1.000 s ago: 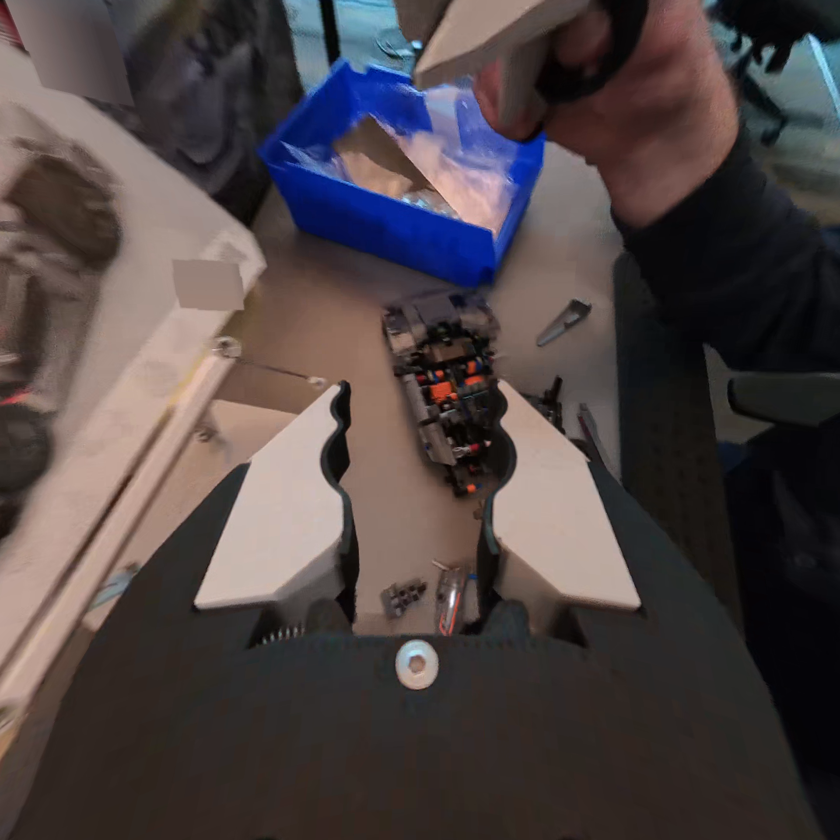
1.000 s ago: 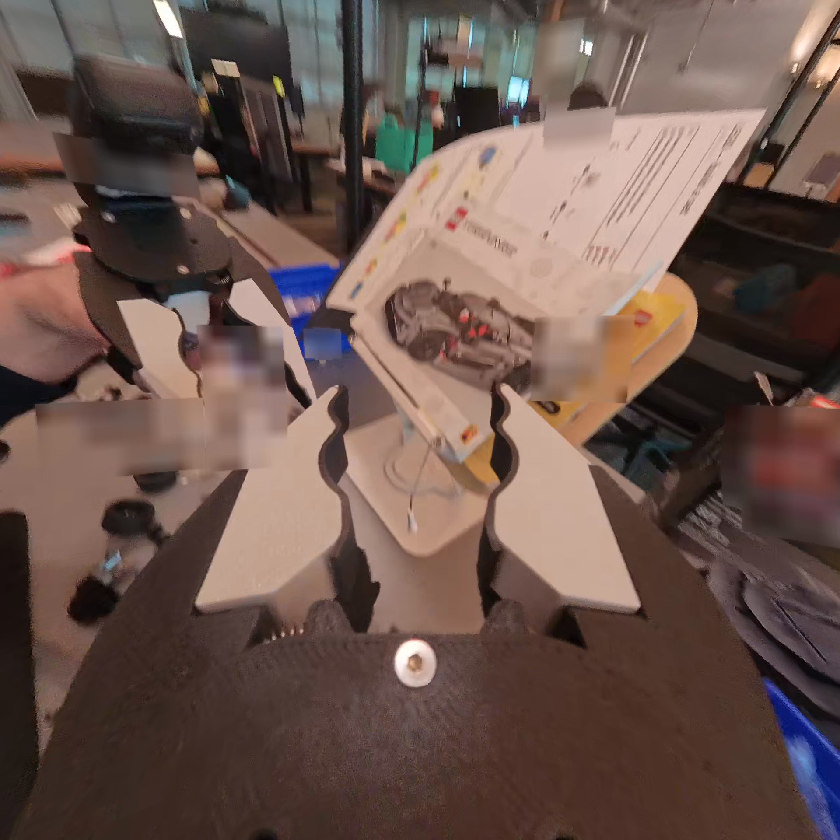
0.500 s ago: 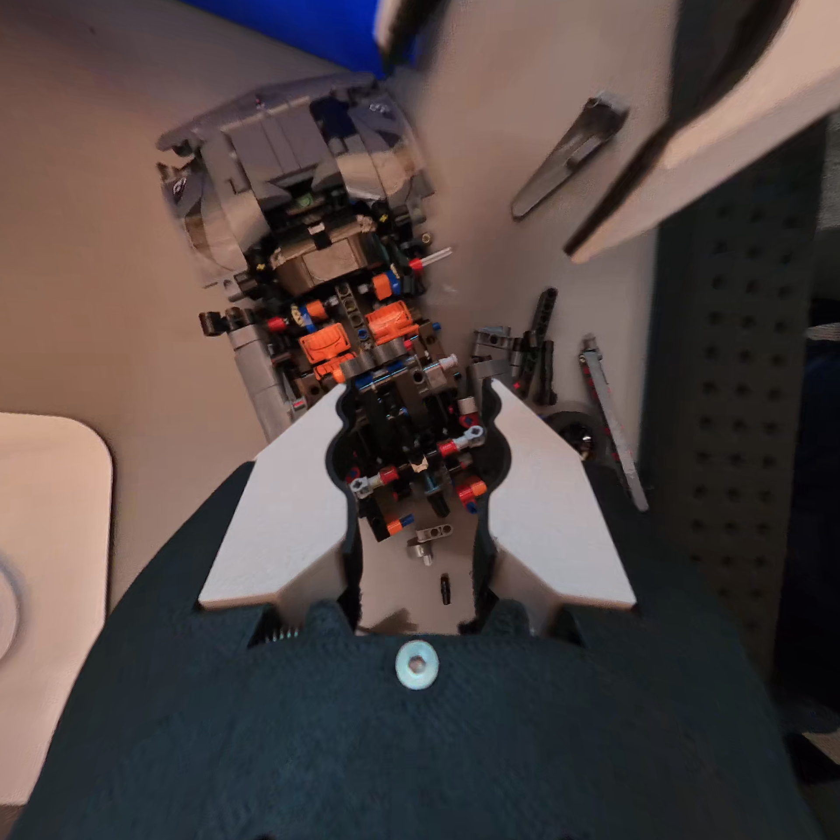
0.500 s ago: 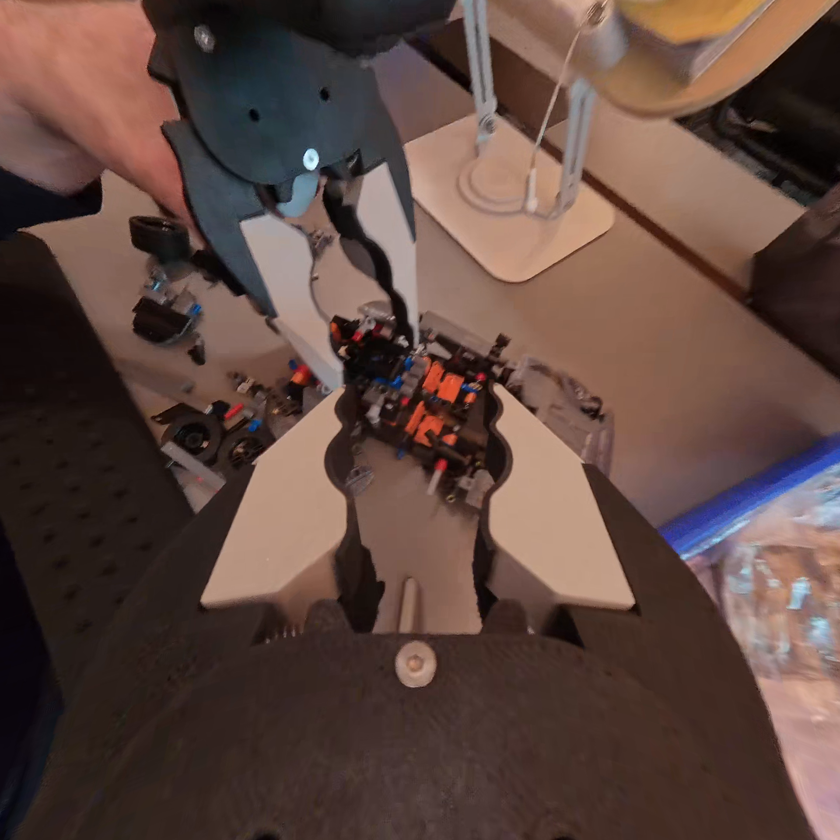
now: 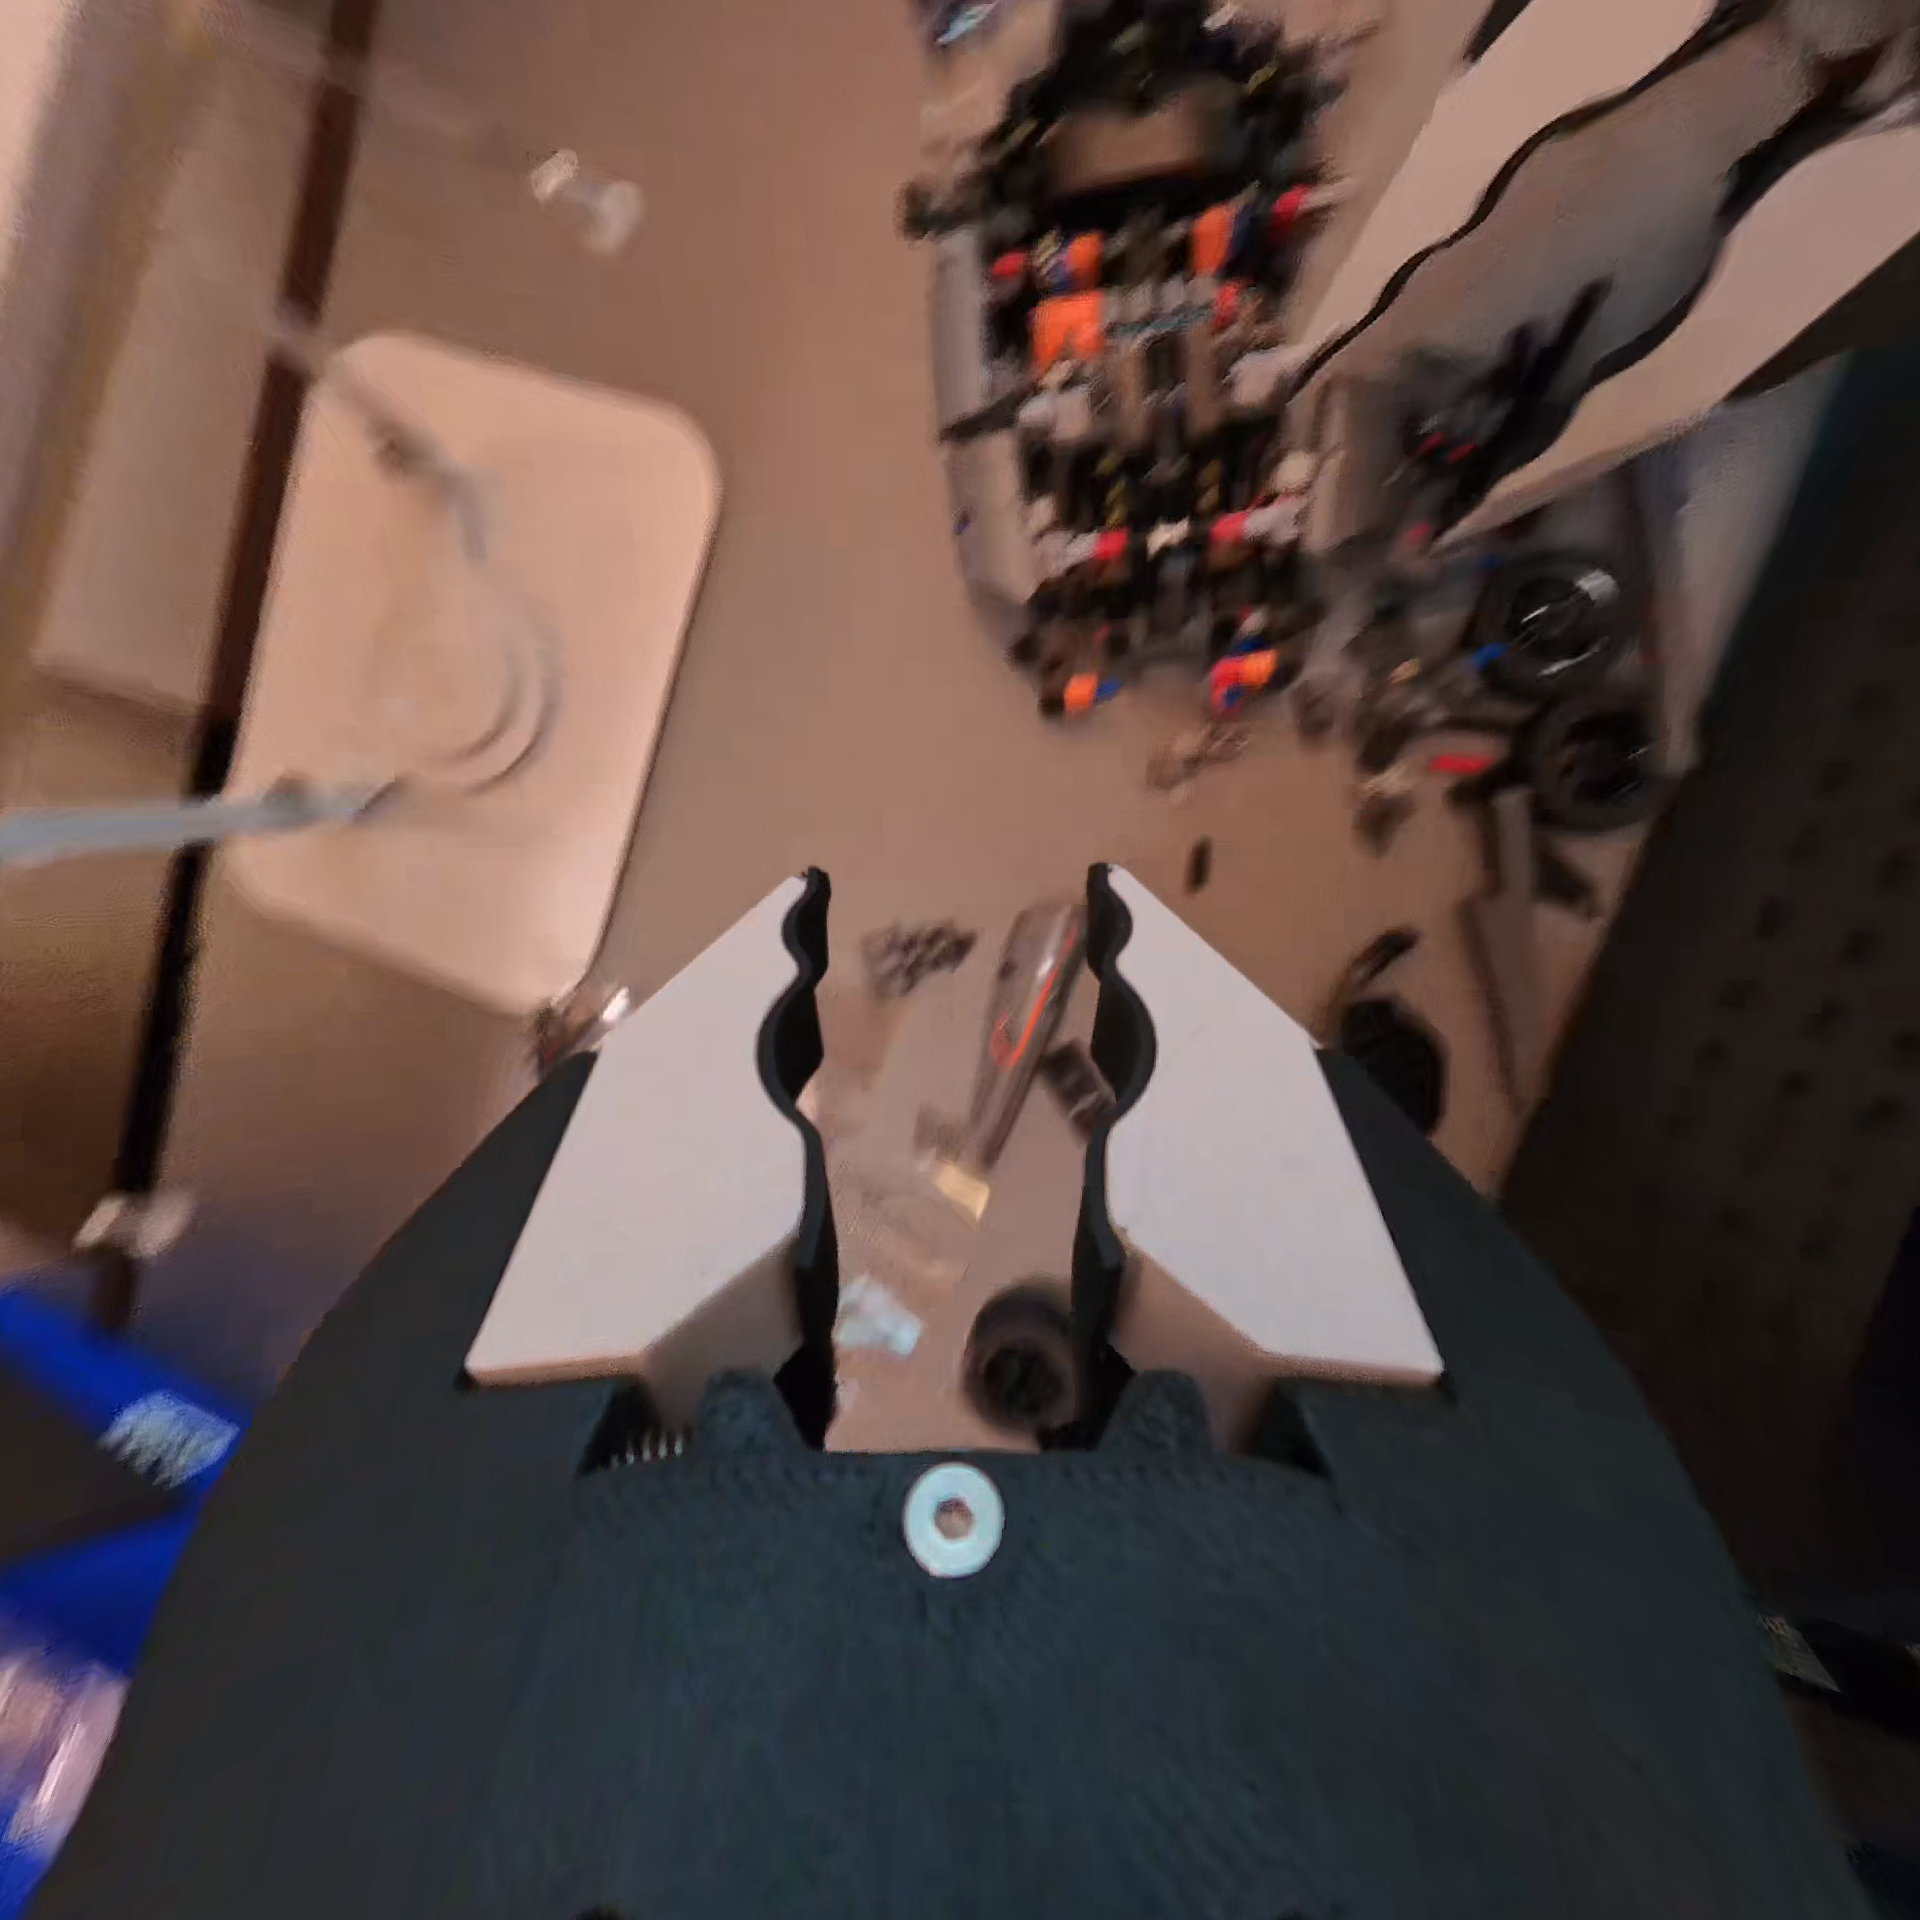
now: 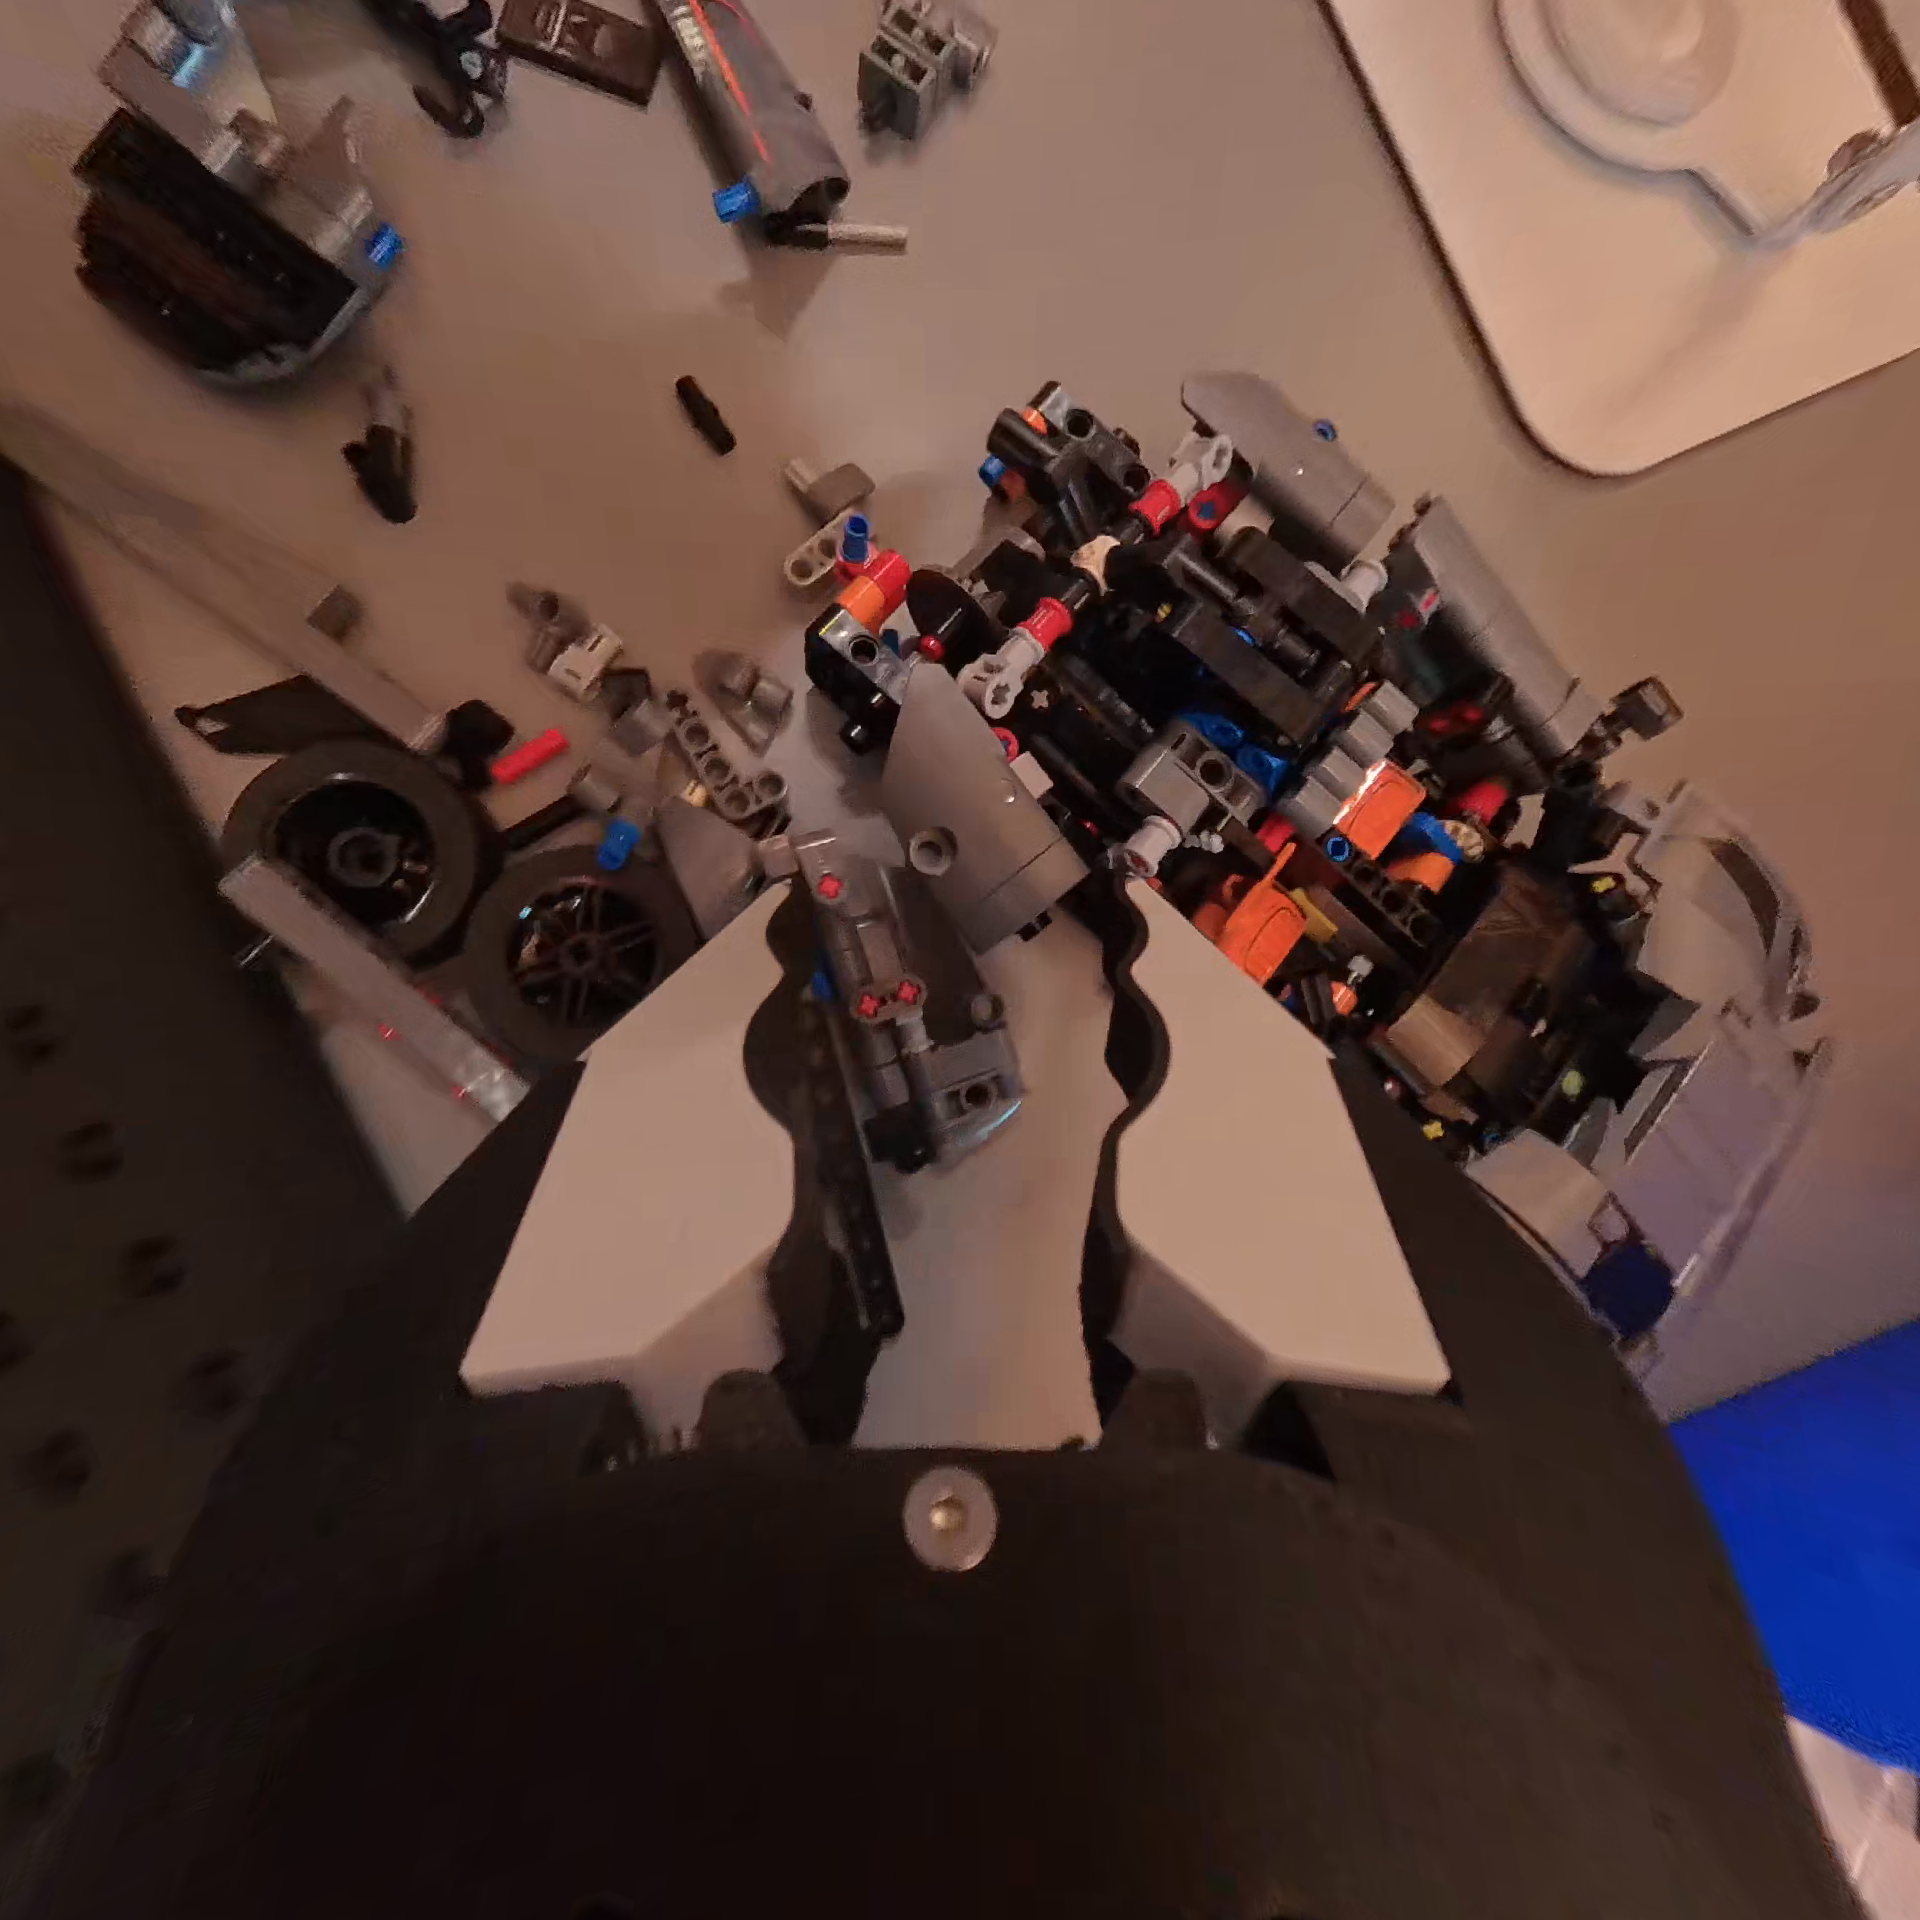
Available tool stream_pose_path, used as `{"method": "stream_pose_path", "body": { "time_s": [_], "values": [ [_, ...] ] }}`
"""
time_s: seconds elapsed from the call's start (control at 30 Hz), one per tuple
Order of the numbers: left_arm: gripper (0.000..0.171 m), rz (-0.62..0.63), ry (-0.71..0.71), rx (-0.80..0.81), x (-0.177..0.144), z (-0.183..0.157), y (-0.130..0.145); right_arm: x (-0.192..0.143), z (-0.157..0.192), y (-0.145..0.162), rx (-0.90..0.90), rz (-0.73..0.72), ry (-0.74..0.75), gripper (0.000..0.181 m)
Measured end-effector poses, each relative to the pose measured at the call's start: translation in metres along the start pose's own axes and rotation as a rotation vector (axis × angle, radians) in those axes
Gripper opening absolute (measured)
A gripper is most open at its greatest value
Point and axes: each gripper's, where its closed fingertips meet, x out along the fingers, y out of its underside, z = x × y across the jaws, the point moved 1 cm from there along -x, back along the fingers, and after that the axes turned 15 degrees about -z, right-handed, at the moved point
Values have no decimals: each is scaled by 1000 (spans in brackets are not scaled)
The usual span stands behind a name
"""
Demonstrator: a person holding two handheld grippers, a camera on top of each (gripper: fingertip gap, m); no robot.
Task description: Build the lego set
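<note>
While both point down at the table, left tool (image 5: pixel 951 883) apart, right tool (image 6: pixel 951 904) apart over the car model (image 6: pixel 1299 727).

Ahead of the right gripper's (image 6: pixel 951 894) spread jaws, the half-built lego car (image 6: pixel 1288 748) is hard moulded plastic: grey panels satin-smooth, orange and red pins glossier. Left of the jaws lie two wheels (image 6: pixel 457 883) with matt black tyres (rubber, by the look). The table (image 6: pixel 1091 260) is smooth and matt. The left gripper's (image 5: pixel 951 883) fingers (image 5: pixel 675 1143) are pale matt plastic on a grainy black body; a bright metal washer (image 5: pixel 953 1520) sits behind the jaws.
</note>
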Motion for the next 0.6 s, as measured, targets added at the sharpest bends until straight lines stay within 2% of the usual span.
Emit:
{"method": "stream_pose_path", "body": {
  "time_s": [0.13, 0.2, 0.3, 0.4, 0.43, 0.47, 0.57, 0.6],
  "values": [
    [54, 29, -82, -33, -56, 23, 40, 10, -14, -5, 5, -2, 49, 47],
    [61, 104, -137, -46, -72, 35, 73, 15, -18, -10, 38, -16, 36, 44],
    [70, 176, -183, -23, -80, 44, 115, 27, -29, -17, 75, -20, 39, 41],
    [80, 250, -230, 99, -77, 49, 149, 35, -31, -19, 49, 1, 32, 54],
    [74, 273, -305, 166, -76, 60, 155, 36, -32, -18, 31, 8, 37, 55],
    [58, 266, -384, 233, -75, 71, 156, 36, -32, -18, 17, 9, 43, 56],
    [4, 306, -371, 256, -60, 75, 171, 31, -32, -19, -18, 7, 63, 57],
    [0, 312, -392, 279, -59, 81, 169, 27, -32, -21, -35, 5, 67, 57]
  ]
}}
